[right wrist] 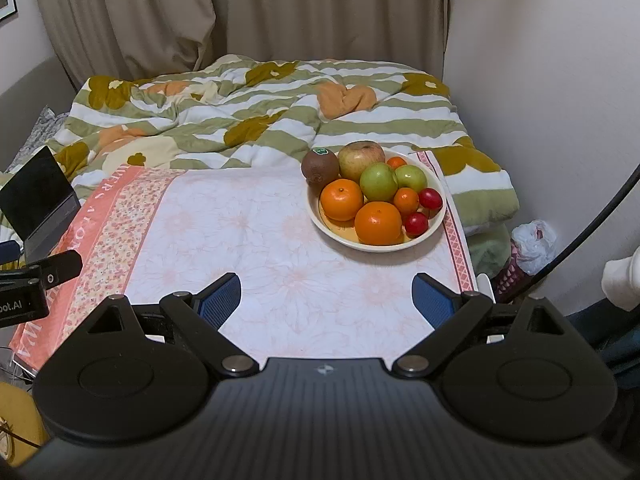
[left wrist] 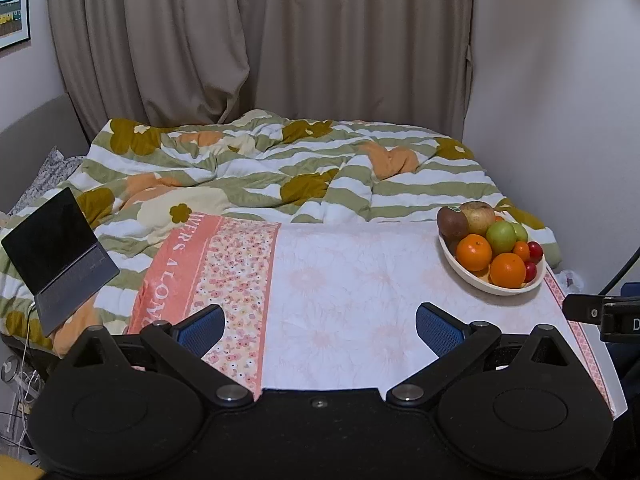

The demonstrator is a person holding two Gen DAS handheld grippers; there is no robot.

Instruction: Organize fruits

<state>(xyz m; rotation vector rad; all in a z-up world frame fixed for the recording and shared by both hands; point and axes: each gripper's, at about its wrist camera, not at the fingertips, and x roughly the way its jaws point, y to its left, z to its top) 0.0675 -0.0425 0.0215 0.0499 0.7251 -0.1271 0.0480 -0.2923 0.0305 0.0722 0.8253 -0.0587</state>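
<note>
Bowl (right wrist: 434, 222), upper right: one kiwi (right wrist: 320, 167), three apples, four oranges, two red fruits. Left gripper (left wrist: 320, 324) and right gripper (right wrist: 326, 300): fingers wide, empty.

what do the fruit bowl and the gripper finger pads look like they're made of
The bowl: probably glazed ceramic, possibly melamine; cream, smooth, with a soft sheen on its rim. The left gripper's pads and the right gripper's pads: likely blue rubber or soft plastic, matte, covered in a fine dotted grip texture. Both grippers are open.
</note>
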